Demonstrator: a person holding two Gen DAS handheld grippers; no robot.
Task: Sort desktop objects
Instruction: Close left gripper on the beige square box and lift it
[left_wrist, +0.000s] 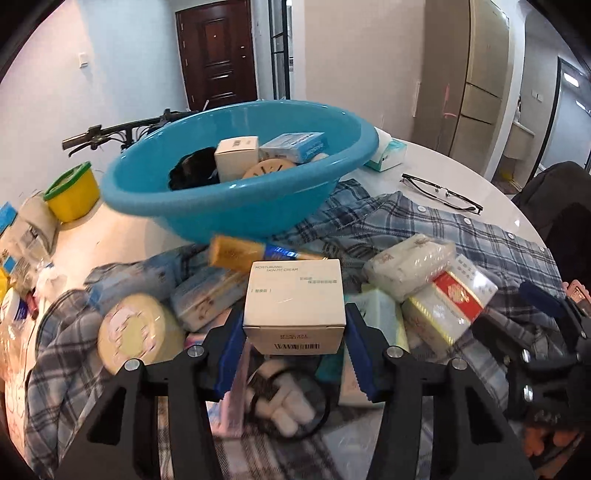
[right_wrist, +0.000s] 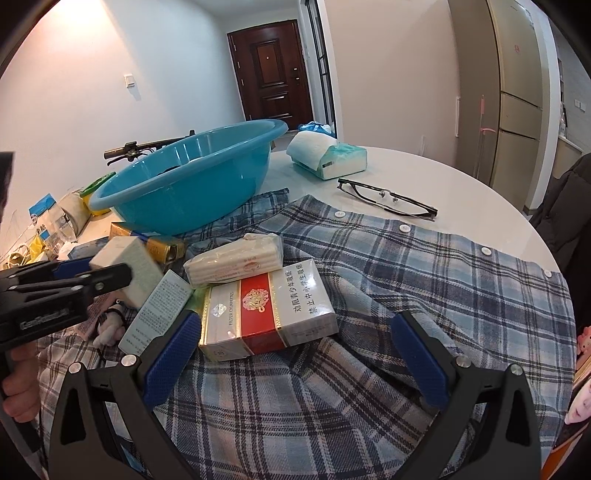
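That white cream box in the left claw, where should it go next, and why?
Probably forward and up, over the rim of the blue basin, then let go. The left gripper is shut on the white cream box, held above the clutter on the plaid shirt. The basin just beyond already holds similar small boxes, so it looks like the collecting spot.

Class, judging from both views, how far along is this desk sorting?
Done: several boxes lie in the blue plastic basin. In hand: left gripper clamps the white cream box. Left: red-and-white cigarette pack, between the open right gripper fingers, and other clutter.
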